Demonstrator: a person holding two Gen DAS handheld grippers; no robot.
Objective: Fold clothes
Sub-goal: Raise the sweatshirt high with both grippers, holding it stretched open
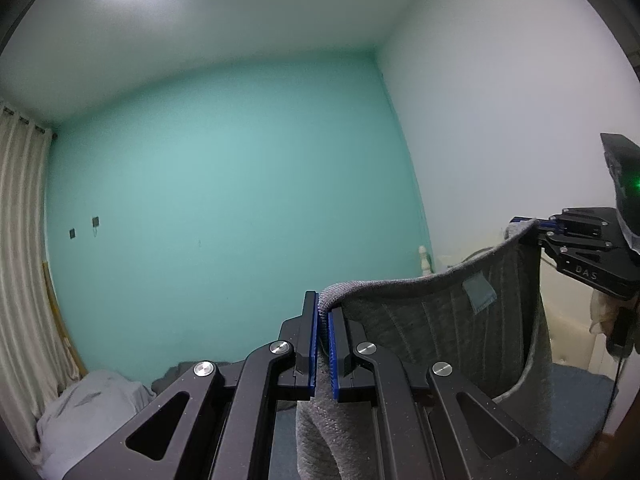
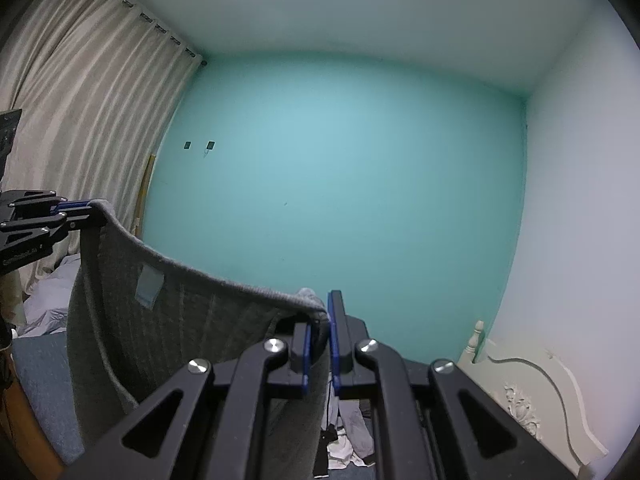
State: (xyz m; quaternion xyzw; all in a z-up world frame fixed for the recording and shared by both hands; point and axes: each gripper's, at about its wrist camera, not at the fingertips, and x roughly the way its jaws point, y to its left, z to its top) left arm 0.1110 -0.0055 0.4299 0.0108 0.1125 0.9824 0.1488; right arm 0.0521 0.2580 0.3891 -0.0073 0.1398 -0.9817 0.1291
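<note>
A grey knitted garment with a small label hangs in the air, stretched between both grippers. My left gripper is shut on one top corner of its edge. My right gripper is shut on the other top corner. The garment sags between them, and its lower part drops out of view. Each gripper shows in the other's view: the right one at the right, the left one at the left.
A teal wall fills the background. A beige curtain hangs at the left. A white carved headboard stands at the lower right. Loose clothes lie below on a blue bed surface. A pale crumpled cloth lies lower left.
</note>
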